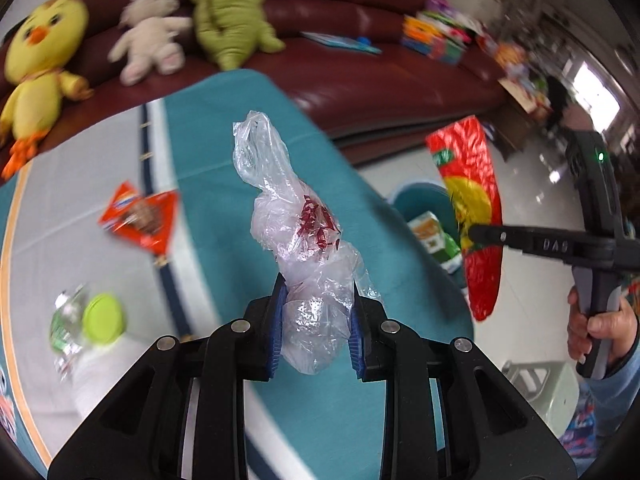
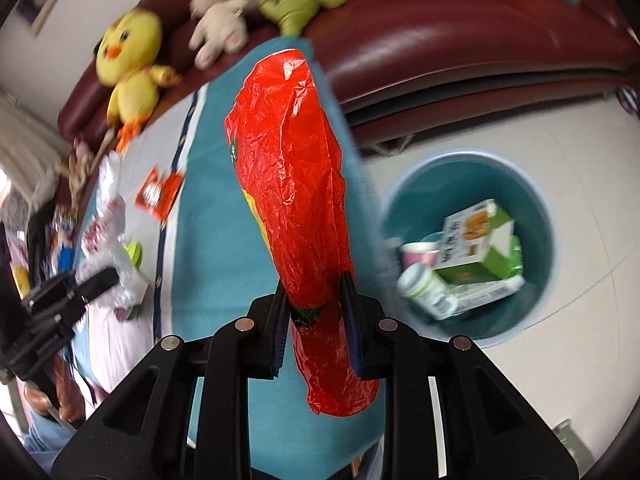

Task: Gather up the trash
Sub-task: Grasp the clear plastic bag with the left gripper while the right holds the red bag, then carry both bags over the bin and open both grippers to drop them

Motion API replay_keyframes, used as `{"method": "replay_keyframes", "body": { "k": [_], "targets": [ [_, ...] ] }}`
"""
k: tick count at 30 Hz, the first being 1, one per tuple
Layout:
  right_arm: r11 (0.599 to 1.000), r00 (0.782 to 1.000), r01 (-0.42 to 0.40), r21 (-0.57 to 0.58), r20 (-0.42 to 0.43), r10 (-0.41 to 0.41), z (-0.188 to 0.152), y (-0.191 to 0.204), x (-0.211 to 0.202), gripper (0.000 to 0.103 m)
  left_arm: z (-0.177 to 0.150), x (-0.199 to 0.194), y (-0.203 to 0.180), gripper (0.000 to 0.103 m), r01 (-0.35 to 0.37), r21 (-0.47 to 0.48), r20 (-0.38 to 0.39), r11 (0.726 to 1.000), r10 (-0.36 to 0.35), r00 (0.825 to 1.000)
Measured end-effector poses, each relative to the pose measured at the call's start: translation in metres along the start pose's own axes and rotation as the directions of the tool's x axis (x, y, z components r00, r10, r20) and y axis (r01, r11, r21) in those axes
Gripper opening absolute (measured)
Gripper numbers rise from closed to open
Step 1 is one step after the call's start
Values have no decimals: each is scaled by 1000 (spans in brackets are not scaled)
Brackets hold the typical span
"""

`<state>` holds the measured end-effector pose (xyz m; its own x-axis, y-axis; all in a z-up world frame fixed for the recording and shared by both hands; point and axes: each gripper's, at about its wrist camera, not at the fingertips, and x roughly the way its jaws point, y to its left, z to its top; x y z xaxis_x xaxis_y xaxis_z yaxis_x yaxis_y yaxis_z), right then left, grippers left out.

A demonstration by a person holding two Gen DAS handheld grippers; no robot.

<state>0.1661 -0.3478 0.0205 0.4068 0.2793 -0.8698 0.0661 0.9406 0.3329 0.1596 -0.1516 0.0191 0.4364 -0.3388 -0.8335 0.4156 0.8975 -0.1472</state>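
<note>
My left gripper (image 1: pixel 318 292) is shut on a crumpled clear plastic bag (image 1: pixel 296 216) with red print, held above the teal tablecloth (image 1: pixel 224 112). My right gripper (image 2: pixel 314 292) is shut on a red crinkled snack bag (image 2: pixel 292 168), held above the table's right edge; it also shows in the left wrist view (image 1: pixel 476 208). A round blue bin (image 2: pixel 536 208) stands on the floor right of the table, holding a green carton (image 2: pixel 476 240), a paper cup (image 2: pixel 418 254) and a white bottle (image 2: pixel 426 290). An orange wrapper (image 1: pixel 140 220) lies on the table.
A plastic bottle (image 1: pixel 70 320) and a lime-green lid (image 1: pixel 104 320) lie on the table at left. A dark red sofa (image 1: pixel 360 76) behind holds a yellow chick (image 1: pixel 40 64), a white plush (image 1: pixel 150 36), a green plush (image 1: pixel 228 16) and books (image 1: pixel 436 36). A pale stool (image 1: pixel 548 392) stands at the lower right.
</note>
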Motion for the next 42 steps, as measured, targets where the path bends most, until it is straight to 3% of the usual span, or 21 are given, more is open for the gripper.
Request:
{"method": "replay_keyframes", "body": {
  "k": [4, 11, 18, 27, 29, 34, 42],
  "targets": [
    [995, 999, 19, 93, 45, -23, 4, -51, -16, 23, 19, 27, -40, 27, 24, 74, -41, 997, -21, 999],
    [979, 997, 58, 196, 33, -65, -2, -116, -22, 23, 39, 77, -102, 27, 99, 149, -116, 984, -82, 990],
    [969, 996, 81, 233, 9, -86, -5, -149, -20, 25, 47, 122, -152, 28, 168, 218, -184, 961, -129, 974],
    [961, 996, 85, 261, -15, -84, 1, -167, -6, 26, 52, 166, -174, 33, 184, 219, -254, 958, -126, 959],
    [961, 996, 84, 262, -18, -83, 3, -167, -3, 26, 57, 172, -170, 52, 174, 220, -258, 960, -115, 959],
    [963, 996, 92, 255, -18, -90, 9, -167, -3, 26, 59, 168, -165, 78, 159, 210, -229, 965, -110, 967],
    [968, 995, 103, 227, -32, -98, 16, -157, 4, 27, 54, 147, -146, 92, 143, 188, -199, 972, -105, 974]
  ]
}}
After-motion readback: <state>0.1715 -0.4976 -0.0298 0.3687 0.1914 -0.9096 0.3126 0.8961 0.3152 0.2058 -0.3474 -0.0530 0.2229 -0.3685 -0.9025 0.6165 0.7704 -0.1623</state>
